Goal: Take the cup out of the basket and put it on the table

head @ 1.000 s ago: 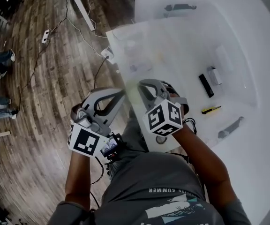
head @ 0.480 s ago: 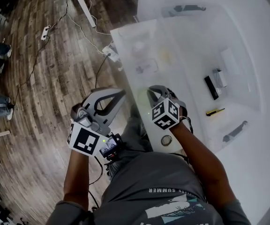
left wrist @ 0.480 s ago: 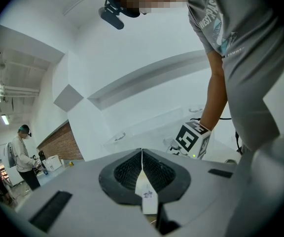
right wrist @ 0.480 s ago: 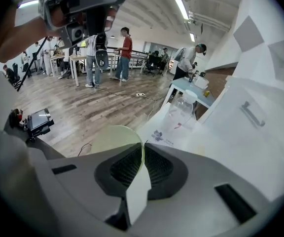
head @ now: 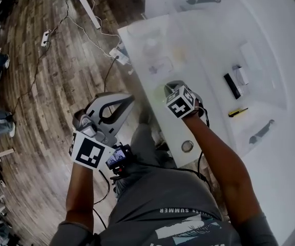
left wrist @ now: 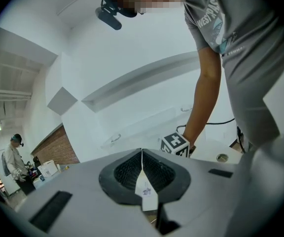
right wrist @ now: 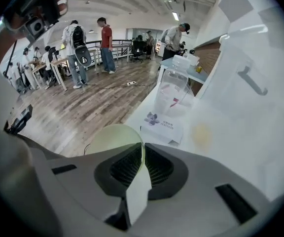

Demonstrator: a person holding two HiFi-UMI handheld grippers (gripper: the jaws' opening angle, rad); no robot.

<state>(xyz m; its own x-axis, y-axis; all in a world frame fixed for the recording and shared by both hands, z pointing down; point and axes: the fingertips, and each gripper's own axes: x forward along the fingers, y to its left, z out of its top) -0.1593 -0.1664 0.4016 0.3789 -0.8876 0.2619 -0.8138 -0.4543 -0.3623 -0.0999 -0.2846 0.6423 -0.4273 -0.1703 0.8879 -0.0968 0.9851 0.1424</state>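
A pale yellow-green cup (right wrist: 111, 138) hangs in front of my right gripper (right wrist: 142, 151), whose jaws are shut on its thin rim. From the head view, that gripper (head: 169, 87) is over the near left part of the white table (head: 214, 50) and hides most of the cup. My left gripper (head: 129, 99) hovers over the wooden floor, left of the table edge. Its jaws (left wrist: 142, 154) are shut with nothing held. No basket shows in any view.
On the table ahead of the cup lie a white printed box (right wrist: 161, 125) and a clear container (right wrist: 171, 95). Further right are a black bar (head: 232, 85), a yellow cutter (head: 237, 111) and a grey tool (head: 261, 132). Cables (head: 93, 32) cross the floor.
My right gripper has moved forward with the cup, further in over the table. The left gripper has stayed over the floor.
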